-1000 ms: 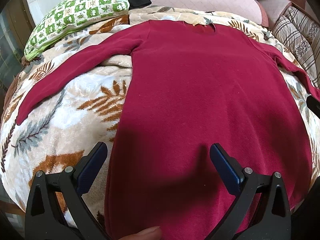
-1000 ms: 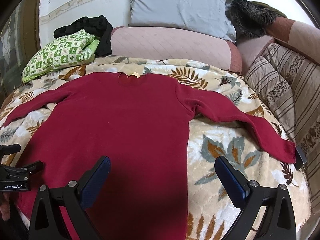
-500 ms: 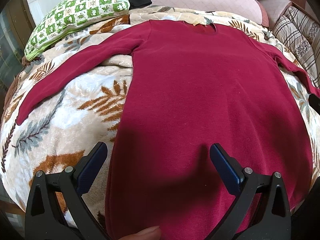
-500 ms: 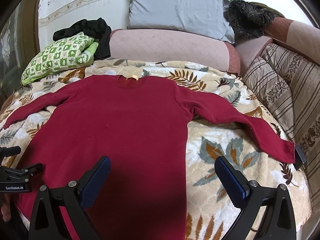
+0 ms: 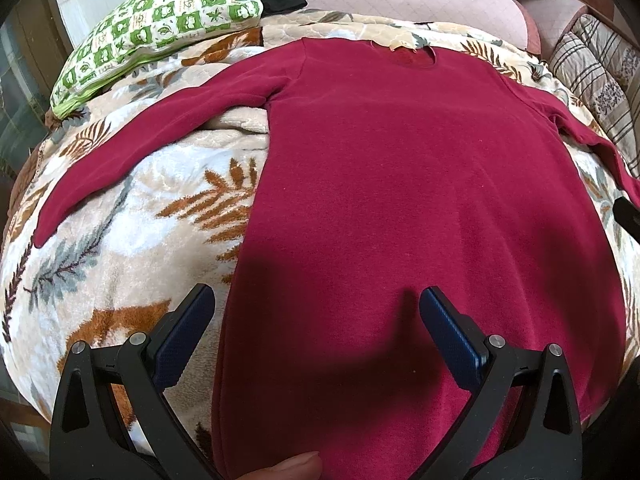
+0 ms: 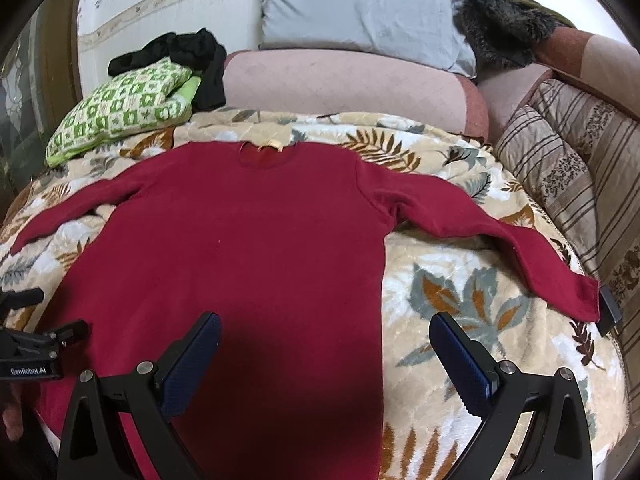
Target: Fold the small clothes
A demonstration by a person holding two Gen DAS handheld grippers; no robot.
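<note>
A dark red long-sleeved top (image 5: 400, 184) (image 6: 248, 248) lies flat, front up, on a leaf-patterned blanket (image 5: 120, 248) (image 6: 472, 304), both sleeves spread outward. Its neckline with a pale label (image 6: 269, 145) points away from me. My left gripper (image 5: 316, 304) is open above the hem's left side, nothing between its blue pads. My right gripper (image 6: 324, 328) is open over the hem's right edge, also holding nothing. The left gripper's body (image 6: 28, 348) shows at the left edge of the right wrist view. A fingertip (image 5: 288, 466) shows at the bottom of the left wrist view.
A green checked pillow (image 6: 120, 108) with black clothing (image 6: 188, 56) on it lies at the back left. A pink bolster (image 6: 340, 88), a grey pillow (image 6: 360, 4) and a dark fur item (image 6: 504, 24) line the back. Striped cushions (image 6: 568, 168) stand at the right. A small dark object (image 6: 610, 308) lies by the right cuff.
Both views shift only slightly; the right wrist view has drawn back and up a little. The top lies as before and both grippers stay open.
</note>
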